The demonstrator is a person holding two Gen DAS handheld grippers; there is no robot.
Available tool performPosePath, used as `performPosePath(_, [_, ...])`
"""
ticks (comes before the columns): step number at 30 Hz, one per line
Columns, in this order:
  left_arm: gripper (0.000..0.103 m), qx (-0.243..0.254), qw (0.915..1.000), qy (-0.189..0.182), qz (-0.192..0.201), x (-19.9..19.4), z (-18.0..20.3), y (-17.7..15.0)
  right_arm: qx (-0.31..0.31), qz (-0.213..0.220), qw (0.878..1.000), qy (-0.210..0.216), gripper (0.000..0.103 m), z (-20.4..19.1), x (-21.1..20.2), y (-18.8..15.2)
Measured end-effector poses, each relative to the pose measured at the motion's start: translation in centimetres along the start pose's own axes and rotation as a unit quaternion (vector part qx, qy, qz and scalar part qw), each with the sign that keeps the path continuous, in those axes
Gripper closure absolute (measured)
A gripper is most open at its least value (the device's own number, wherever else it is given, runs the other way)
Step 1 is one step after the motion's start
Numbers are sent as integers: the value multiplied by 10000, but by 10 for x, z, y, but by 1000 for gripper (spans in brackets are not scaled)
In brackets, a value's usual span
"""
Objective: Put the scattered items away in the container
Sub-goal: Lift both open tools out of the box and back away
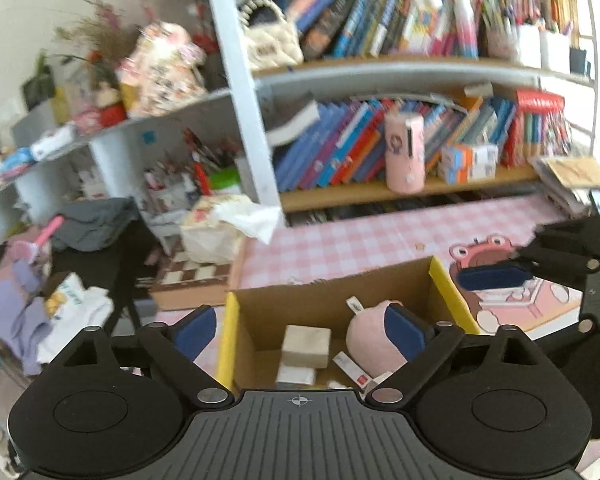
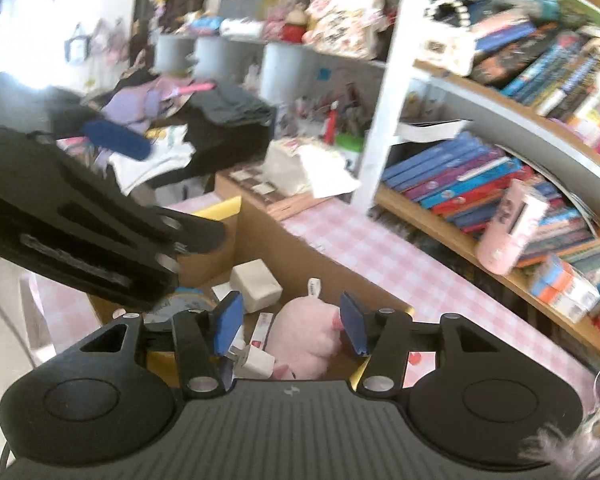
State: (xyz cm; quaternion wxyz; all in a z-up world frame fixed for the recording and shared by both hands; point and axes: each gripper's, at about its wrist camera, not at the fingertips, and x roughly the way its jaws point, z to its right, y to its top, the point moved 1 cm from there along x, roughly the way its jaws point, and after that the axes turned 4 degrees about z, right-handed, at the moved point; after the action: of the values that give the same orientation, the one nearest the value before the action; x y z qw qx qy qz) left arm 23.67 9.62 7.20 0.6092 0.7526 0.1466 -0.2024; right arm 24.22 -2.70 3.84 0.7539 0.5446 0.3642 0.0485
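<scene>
One pink plush (image 2: pixel 304 336) lies lengthwise in the cardboard box (image 2: pixel 300 248), tag upward.

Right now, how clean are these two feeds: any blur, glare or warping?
Left wrist: shelves bow from fisheye and the books smear; the box reads fairly sharp. Right wrist: glare whites out the upper left, the left gripper is blurred, the pink plush is soft.

Bright daylight glares at the right-wrist view's upper left; both views are motion-blurred with fisheye-curved edges.
</scene>
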Motion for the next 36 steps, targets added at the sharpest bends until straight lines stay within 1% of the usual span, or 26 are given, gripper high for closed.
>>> performPosePath(4, [7, -47, 9992, 239, 332, -40, 0, -10, 282, 214, 9990, -264, 50, -8, -27, -9])
performPosePath(6, [6, -110, 9985, 311, 446, -57, 0, -17, 390, 326, 9979, -406, 43, -14, -42, -15])
performPosePath(8, [6, -226, 9975, 405, 533, -75, 2, -28, 479, 424, 9965, -535, 41, -22, -59, -22])
performPosePath(10, [5, -375, 9964, 480, 586, -90, 4, -40, 558, 466, 9953, -632, 41, -30, -75, -31])
performPosePath(13, [5, -665, 9940, 636, 585, -109, 7, -60, 663, 508, 9936, -757, 38, -43, -99, -44])
performPosePath(15, [5, -823, 9924, 729, 561, -120, 11, -72, 714, 533, 9924, -850, 32, -52, -113, -55])
performPosePath(18, [5, -879, 9917, 780, 519, -136, 21, -89, 820, 528, 9901, -1010, 30, -64, -134, -72])
performPosePath(24, [4, -669, 9935, 804, 450, -158, 46, -116, 970, 318, 9858, -1330, 24, -76, -162, -105])
performPosePath(28, [2, -488, 9949, 834, 299, -163, 63, -129, 1149, 192, 9818, -1502, 20, -78, -177, -124])
performPosePath(30, [1, -446, 9967, 676, 112, -160, 69, -133, 1253, 41, 9801, -1537, 16, -78, -181, -132])
performPosePath(32, [1, -405, 9977, 537, -57, -158, 75, -136, 1376, -142, 9774, -1601, 16, -76, -183, -141])
performPosePath(36, [1, -353, 9984, 292, -321, -152, 89, -144, 1744, -540, 9679, -1727, 15, -68, -188, -160])
